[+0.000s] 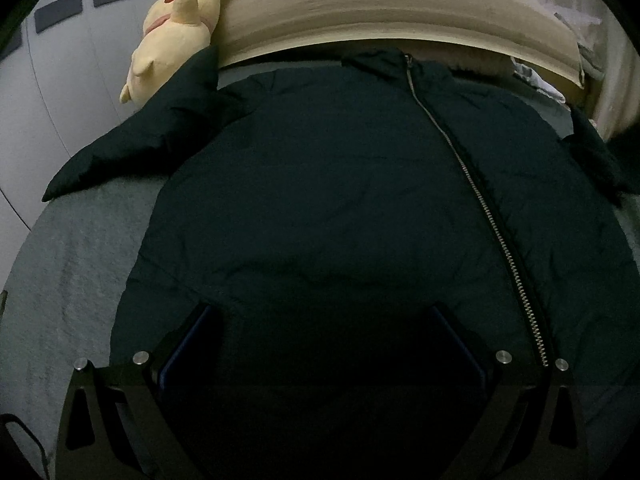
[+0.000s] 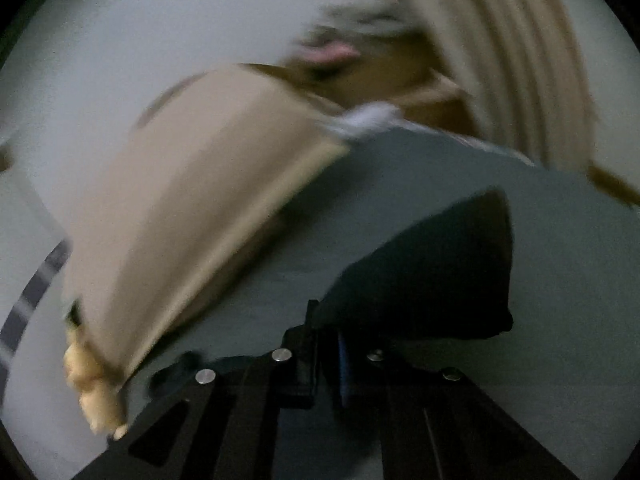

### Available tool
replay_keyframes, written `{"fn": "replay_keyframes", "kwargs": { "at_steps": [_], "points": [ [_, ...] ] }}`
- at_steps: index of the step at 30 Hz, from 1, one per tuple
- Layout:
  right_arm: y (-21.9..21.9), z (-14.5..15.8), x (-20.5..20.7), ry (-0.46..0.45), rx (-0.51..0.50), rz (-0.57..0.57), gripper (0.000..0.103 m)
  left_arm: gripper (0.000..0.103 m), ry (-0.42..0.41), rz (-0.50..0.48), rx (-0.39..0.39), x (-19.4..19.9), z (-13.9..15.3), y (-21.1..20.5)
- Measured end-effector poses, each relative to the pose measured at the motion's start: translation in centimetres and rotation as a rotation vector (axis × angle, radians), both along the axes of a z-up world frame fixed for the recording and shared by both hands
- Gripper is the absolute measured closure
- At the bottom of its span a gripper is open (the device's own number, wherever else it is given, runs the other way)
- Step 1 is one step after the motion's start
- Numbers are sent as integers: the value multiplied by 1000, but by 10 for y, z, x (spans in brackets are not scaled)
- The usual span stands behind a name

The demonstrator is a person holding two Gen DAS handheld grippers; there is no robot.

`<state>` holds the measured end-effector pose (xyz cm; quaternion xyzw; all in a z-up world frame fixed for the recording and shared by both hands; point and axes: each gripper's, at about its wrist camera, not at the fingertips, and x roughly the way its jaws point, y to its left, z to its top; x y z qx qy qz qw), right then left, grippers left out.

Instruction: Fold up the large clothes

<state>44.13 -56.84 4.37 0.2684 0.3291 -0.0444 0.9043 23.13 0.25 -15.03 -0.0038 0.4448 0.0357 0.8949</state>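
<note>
Right gripper (image 2: 324, 356) pinches the dark jacket's (image 1: 340, 200) sleeve (image 2: 432, 272); left gripper (image 1: 320, 320) hangs wide open, six o'clock of the jacket.

Right gripper (image 2: 324, 344) pinches the dark jacket sleeve (image 2: 432, 272) — blurred — above the grey bedsheet (image 2: 420, 168)

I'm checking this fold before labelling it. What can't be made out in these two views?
- Left wrist view: the jacket hem is hidden behind the left gripper; its right sleeve is cut off by the edge.
- Right wrist view: motion blur smears the headboard and plush toy.
- Right wrist view: which part of the jacket the right gripper pinches is unclear.
</note>
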Motion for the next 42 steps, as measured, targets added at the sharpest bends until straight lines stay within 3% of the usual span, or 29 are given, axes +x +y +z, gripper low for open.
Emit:
{"fn": "replay_keyframes", "kwargs": {
  "at_steps": [4,7,11,16,18,19,20,21,22,25,28,32,35,37,39,42],
  "points": [
    [110,57,5,-127,-43,209,95,0,-3,0,-9,2,-1,2],
    [194,68,0,-167,-56,359,95,0,-5,1,-21,0,-1,3],
    [286,40,-13,-123,-67,484,95,0,-7,2,-37,0,-1,7],
    [375,-37,-23,15,-87,601,92,0,-11,3,-49,-1,-2,8],
    [395,-71,-14,102,-107,638,81,0,-12,4,-52,-1,-2,8],
    [404,-86,-13,144,-114,650,59,0,-13,4,-54,-1,-2,8],
    [413,-102,-14,188,-122,658,22,0,-13,5,-55,-1,-2,8],
    [417,-113,-10,219,-122,664,10,0,-13,5,-57,-1,-2,8],
    [419,-124,-14,247,-107,674,6,0,-13,5,-58,-1,-2,8],
    [416,-128,-25,247,-73,687,6,0,-11,6,-62,0,-2,8],
    [389,-103,-32,189,-39,686,6,0,-4,8,-66,0,-1,9],
    [325,-87,-34,130,-16,562,2,0,30,-2,-105,3,14,13],
    [280,-106,-29,172,1,476,2,0,-24,18,-191,8,46,29],
    [252,-130,-26,215,74,439,2,0,-56,68,-247,26,67,46],
    [229,-143,-27,226,144,415,2,0,-33,96,-292,54,71,59],
    [214,-161,-32,230,209,417,2,0,28,154,-249,99,59,68]
  ]
}}
